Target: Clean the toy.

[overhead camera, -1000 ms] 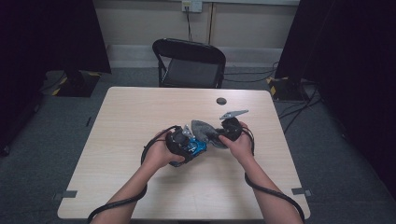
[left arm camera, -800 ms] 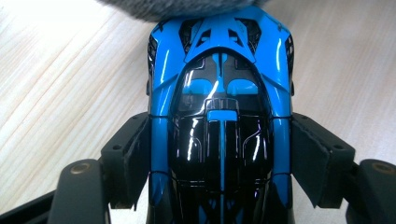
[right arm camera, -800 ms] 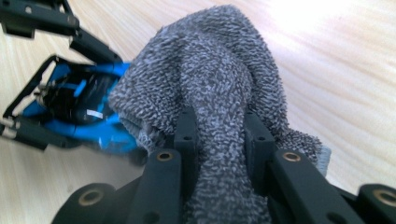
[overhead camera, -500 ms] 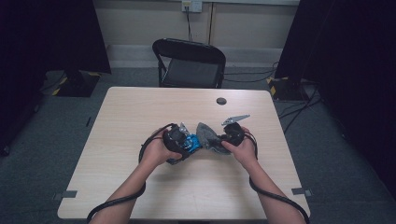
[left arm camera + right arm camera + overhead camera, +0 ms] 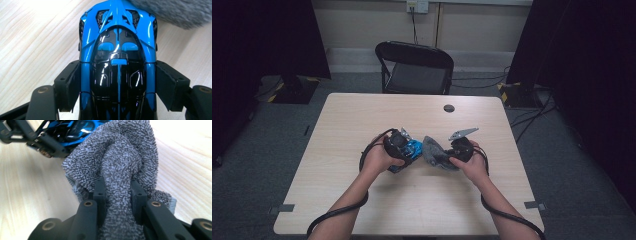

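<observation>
My left gripper (image 5: pixel 408 152) is shut on a glossy blue and black toy car (image 5: pixel 413 149), held just above the middle of the table. In the left gripper view the pads (image 5: pixel 71 83) press both flanks of the car (image 5: pixel 117 50), whose nose points away from the camera. My right gripper (image 5: pixel 443 156) is shut on a bunched grey terry cloth (image 5: pixel 434 151). In the right gripper view the cloth (image 5: pixel 125 152) bulges out past the jaws of the right gripper (image 5: pixel 117 188) and lies against the car (image 5: pixel 75 130), with the left gripper's jaws beside it.
The light wooden table (image 5: pixel 342 125) has a small black round disc (image 5: pixel 449 108) near its far edge. A black folding chair (image 5: pixel 414 67) stands beyond that edge. Cables trail from both grippers along the forearms toward the table's near edge.
The right gripper and the cloth have drifted slightly toward the person, staying against the car. The left hand has hardly moved.
</observation>
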A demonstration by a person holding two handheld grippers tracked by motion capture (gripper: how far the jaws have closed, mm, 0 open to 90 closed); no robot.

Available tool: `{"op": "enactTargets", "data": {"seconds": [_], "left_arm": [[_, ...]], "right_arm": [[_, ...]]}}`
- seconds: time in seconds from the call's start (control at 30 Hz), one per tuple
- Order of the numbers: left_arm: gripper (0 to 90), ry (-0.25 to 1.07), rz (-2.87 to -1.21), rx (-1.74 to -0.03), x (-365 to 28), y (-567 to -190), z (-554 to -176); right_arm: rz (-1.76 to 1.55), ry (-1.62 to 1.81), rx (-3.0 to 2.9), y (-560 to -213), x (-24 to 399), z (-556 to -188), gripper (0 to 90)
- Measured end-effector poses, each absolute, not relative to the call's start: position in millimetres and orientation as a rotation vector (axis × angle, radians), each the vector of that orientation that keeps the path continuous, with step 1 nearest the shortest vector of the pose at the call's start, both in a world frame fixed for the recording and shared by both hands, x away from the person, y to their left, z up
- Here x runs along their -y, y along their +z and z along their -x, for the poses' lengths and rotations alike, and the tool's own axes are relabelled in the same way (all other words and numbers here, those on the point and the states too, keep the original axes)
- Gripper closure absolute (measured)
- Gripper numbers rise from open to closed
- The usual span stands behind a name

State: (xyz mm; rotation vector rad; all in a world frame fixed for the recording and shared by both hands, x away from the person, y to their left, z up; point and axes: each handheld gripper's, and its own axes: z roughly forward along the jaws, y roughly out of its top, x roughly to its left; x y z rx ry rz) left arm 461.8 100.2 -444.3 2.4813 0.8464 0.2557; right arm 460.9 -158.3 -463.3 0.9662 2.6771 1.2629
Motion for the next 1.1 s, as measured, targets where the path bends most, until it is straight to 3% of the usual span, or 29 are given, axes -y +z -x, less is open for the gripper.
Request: {"op": "enactTargets", "data": {"seconds": [0.5,0.77,1.1], "left_arm": [[28.2,0.258,-2.468,-0.860,-107,-438,-465],[28.2,0.246,-2.474,-0.782,-96,-431,-457],[28.2,0.230,-2.504,-0.665,-71,-426,-446]], "right_arm": [[-0.901,1.243,-2.705,-459,162,-450,72.2],[-0.981,1.244,-2.584,-433,179,-466,72.3],[-1.014,1.190,-2.536,-413,160,-488,72.3]]}}
